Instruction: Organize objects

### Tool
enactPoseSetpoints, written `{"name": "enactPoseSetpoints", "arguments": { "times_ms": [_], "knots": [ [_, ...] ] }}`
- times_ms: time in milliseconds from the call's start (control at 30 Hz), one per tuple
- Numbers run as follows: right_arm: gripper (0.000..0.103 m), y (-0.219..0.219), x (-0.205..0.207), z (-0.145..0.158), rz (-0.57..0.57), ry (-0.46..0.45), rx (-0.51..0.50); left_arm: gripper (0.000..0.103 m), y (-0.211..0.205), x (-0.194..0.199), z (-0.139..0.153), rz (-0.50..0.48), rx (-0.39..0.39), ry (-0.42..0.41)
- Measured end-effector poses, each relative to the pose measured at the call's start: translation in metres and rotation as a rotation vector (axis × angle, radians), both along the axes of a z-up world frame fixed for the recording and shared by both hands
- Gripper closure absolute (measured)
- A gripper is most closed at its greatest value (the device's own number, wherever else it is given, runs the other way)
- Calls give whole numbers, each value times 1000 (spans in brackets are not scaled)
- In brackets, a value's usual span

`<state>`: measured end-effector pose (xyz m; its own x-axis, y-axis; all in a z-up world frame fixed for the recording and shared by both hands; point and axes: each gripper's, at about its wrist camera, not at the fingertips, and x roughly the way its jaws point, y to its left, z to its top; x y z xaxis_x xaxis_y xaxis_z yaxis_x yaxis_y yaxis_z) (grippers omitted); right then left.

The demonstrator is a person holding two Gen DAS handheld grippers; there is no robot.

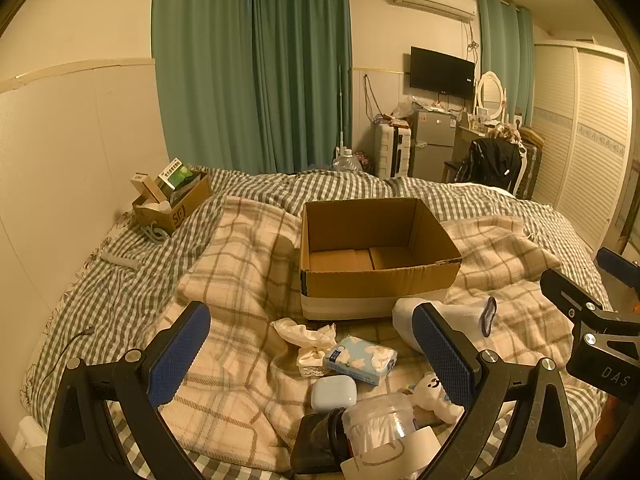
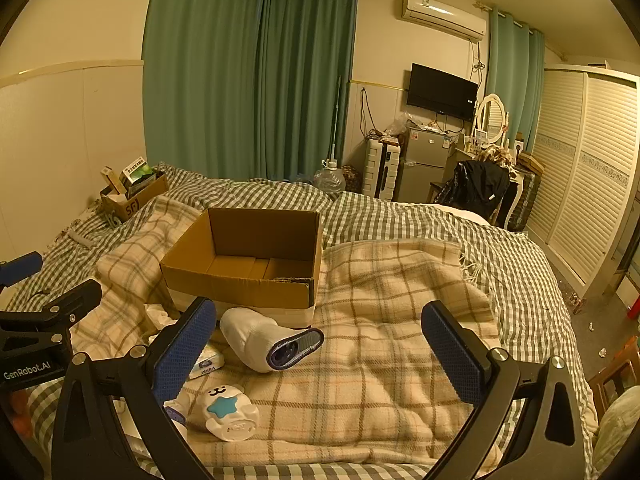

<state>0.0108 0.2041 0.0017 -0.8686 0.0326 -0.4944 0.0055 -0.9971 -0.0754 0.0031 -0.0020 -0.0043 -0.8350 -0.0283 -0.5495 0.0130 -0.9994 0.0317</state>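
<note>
An open, empty cardboard box [image 1: 376, 256] [image 2: 244, 260] sits on the plaid blanket in mid-bed. In front of it lie a white rolled sock [image 2: 264, 340] [image 1: 460, 316], a blue tissue pack [image 1: 362, 360], crumpled tissue [image 1: 304, 332], a pale blue case [image 1: 334, 392], a clear plastic jar [image 1: 380, 420], a dark jar [image 1: 324, 440] and a white bear toy [image 2: 228, 412] [image 1: 434, 396]. My left gripper [image 1: 312, 356] is open above the small items. My right gripper [image 2: 320, 352] is open, just right of the sock. The right gripper also shows at the left wrist view's right edge [image 1: 592, 320].
A smaller cardboard box [image 1: 172, 200] [image 2: 132, 196] full of packets stands at the bed's far left by the wall. A checked duvet [image 2: 400, 212] covers the bed. Beyond are a fridge [image 2: 424, 164], a chair with a black jacket [image 2: 476, 188] and a wardrobe [image 2: 584, 184].
</note>
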Motion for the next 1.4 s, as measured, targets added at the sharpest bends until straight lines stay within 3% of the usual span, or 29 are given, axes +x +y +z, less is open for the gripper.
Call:
{"name": "enactPoseSetpoints", "arguments": {
  "times_ms": [1067, 1400],
  "knots": [
    [0, 2, 0, -2, -7, 0, 8, 0, 3, 2, -5, -4, -3, -6],
    [0, 3, 7, 13, -23, 21, 21, 0, 9, 6, 5, -17, -9, -9]
  ]
}}
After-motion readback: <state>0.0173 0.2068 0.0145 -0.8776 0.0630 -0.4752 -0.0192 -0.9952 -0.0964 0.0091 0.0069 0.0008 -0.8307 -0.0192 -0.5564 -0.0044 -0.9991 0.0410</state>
